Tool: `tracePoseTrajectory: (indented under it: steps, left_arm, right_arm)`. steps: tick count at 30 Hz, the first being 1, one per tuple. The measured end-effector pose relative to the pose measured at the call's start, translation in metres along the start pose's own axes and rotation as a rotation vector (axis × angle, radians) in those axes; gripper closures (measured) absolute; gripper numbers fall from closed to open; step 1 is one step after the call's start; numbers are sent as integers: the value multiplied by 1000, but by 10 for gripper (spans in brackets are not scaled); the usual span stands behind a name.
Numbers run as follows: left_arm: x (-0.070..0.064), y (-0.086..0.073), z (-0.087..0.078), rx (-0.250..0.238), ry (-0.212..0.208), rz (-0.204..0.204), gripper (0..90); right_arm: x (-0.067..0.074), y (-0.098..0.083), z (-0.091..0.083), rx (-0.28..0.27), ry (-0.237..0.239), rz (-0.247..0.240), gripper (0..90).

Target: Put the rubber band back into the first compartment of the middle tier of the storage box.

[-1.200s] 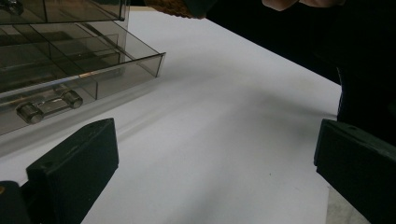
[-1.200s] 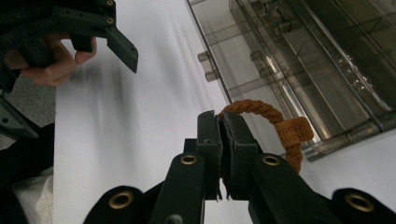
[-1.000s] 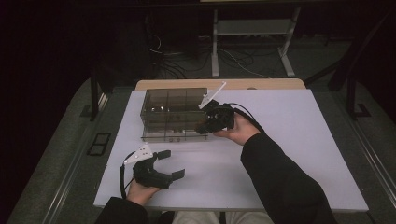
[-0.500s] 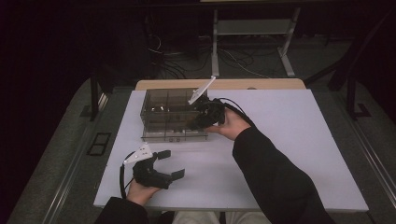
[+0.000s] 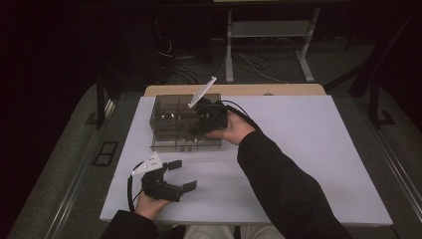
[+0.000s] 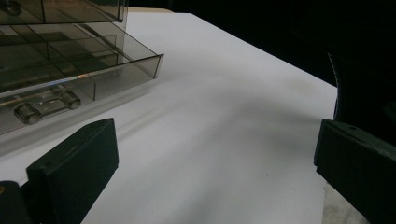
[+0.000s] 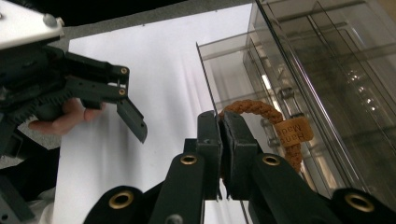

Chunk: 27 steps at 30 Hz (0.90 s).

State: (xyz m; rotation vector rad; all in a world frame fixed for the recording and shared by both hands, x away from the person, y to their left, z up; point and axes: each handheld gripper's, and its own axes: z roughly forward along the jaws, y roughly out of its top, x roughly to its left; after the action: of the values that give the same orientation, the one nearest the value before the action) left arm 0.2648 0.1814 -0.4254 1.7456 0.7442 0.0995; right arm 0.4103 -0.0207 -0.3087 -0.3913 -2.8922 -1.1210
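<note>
At frame centre, the right gripper [image 7: 219, 140] clamps a braided orange loop [image 7: 261, 112] beside the clear drawer box [image 7: 327, 70]; the left gripper [image 5: 180, 174] stands wide at lower left.

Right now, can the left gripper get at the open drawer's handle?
Probably yes. The left gripper is open, with bare white table between it and the drawer handle; the right gripper, holding the braided loop, works higher up.

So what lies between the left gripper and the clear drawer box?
Bare white table in the high view, between the left gripper and the drawer box.
</note>
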Motion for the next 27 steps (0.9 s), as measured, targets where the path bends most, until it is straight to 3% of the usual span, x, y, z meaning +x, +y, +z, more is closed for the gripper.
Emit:
tracePoseTrajectory:
  steps: [27]
  left_arm:
    - [-1,0,0,-7,-5,-7,0]
  right_arm:
    - [-3,29,47,-14,42,-26,851]
